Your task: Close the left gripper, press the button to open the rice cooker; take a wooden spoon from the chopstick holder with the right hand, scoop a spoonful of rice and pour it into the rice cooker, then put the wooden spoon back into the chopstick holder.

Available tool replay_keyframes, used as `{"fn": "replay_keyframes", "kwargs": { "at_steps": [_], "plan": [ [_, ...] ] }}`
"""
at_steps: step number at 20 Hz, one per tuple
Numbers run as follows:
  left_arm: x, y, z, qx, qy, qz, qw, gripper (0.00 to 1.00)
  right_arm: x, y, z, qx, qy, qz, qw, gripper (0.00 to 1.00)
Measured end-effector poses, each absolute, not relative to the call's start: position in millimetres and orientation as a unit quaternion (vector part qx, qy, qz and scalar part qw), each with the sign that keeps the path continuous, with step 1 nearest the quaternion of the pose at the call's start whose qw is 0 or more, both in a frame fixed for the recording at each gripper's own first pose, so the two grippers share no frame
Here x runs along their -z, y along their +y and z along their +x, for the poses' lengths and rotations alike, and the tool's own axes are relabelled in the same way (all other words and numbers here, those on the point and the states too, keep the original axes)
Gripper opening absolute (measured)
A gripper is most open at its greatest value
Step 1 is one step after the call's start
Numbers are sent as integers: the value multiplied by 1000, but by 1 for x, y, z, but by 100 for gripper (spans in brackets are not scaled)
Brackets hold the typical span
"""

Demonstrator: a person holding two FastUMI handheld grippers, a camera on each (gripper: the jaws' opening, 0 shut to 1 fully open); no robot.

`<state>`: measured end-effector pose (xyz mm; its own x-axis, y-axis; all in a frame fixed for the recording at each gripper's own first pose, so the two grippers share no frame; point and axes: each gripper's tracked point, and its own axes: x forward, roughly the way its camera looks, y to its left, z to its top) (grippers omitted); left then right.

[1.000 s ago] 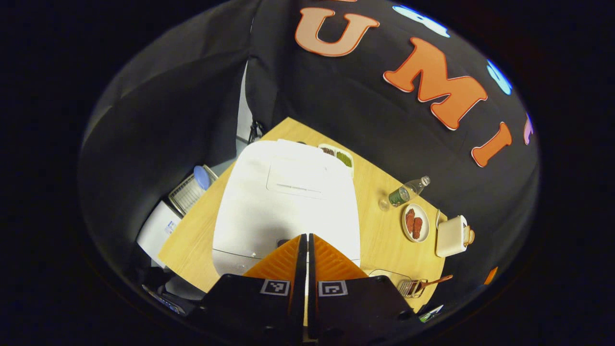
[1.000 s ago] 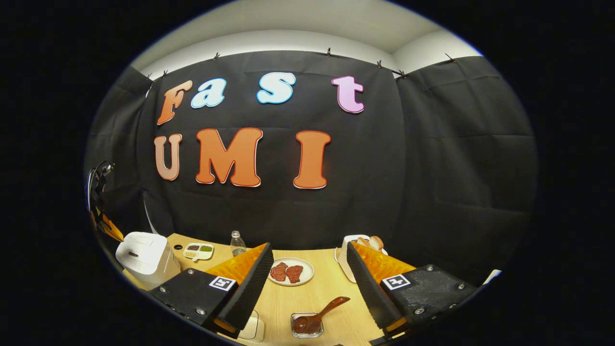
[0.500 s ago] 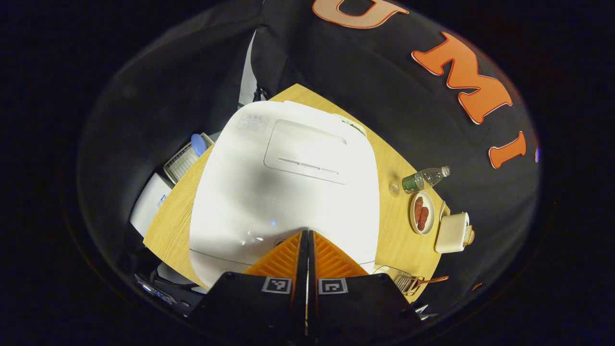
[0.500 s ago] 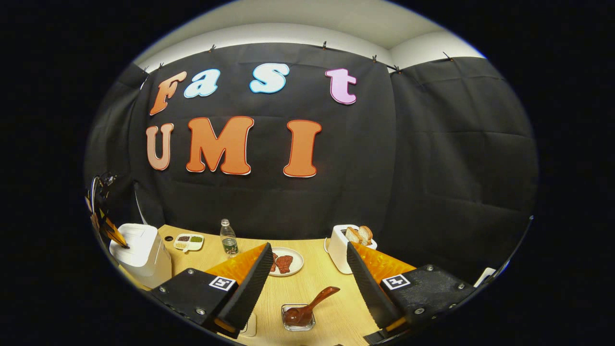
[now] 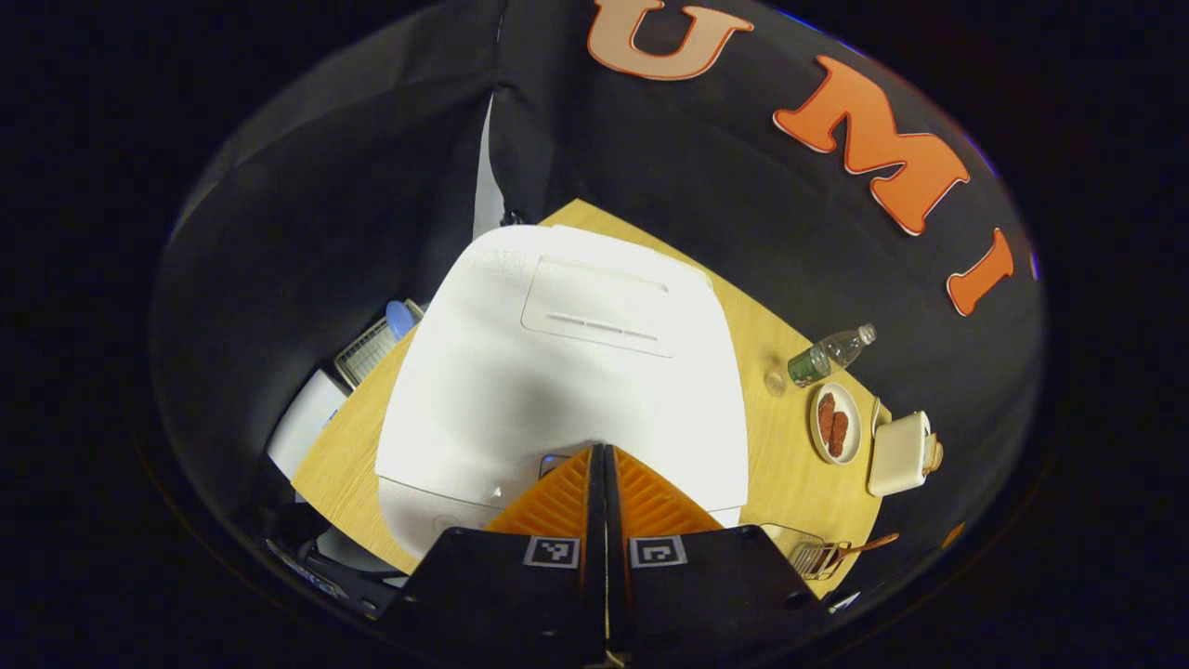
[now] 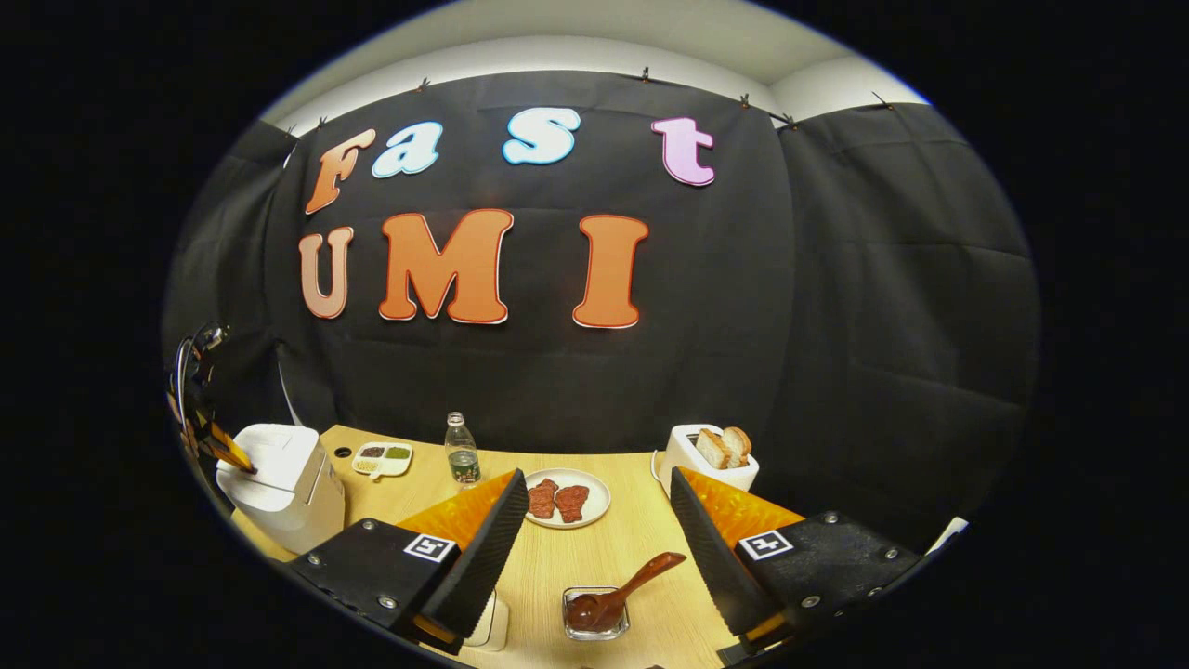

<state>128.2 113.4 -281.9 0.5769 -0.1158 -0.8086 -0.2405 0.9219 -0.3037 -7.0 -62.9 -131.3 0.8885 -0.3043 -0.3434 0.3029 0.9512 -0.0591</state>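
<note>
The white rice cooker (image 5: pixel 557 381) sits directly under my left gripper (image 5: pixel 600 452), which is shut with nothing held. Its tips are at the cooker's front edge, beside the dark button (image 5: pixel 554 460). In the right gripper view the same gripper (image 6: pixel 228 452) touches the cooker (image 6: pixel 283 483) at the far left. I cannot tell if the lid has lifted. A wooden spoon (image 6: pixel 620 595) leans in a clear chopstick holder (image 6: pixel 594 621) just ahead of my right gripper (image 6: pixel 598 476). That gripper is open and empty above the table. The spoon (image 5: pixel 868 544) also shows in the left gripper view.
On the wooden table (image 6: pixel 641 557) are a plate of meat (image 6: pixel 565 499), a water bottle (image 6: pixel 461 451), a toaster with bread (image 6: pixel 711 455), a divided dish (image 6: pixel 383 455) and a small white container (image 6: pixel 497 623). A wire basket (image 5: pixel 376 342) lies beyond the table's left edge.
My left gripper came down onto the cooker's front, then pulled back slightly. The right gripper shifted a little and stays open over the spoon holder.
</note>
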Motion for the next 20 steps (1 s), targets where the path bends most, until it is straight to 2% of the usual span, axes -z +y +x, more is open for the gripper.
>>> {"fn": "replay_keyframes", "kwargs": {
  "at_steps": [3,7,8,14,19,20],
  "plan": [
    [225,124,144,-50,346,-174,921,6,139,-59,1,139,188,1,972,95],
    [141,134,148,-67,216,-134,965,5,149,-55,6,127,198,7,972,95],
    [125,132,145,-68,194,-126,970,6,151,-54,6,124,199,9,972,97],
    [84,99,109,-56,122,-71,988,9,171,-66,0,122,217,26,968,95],
    [59,65,76,-41,83,-35,995,45,194,-79,-9,123,241,47,962,95],
    [54,59,70,-39,79,-32,996,56,199,-82,-10,123,244,51,961,95]
  ]
}}
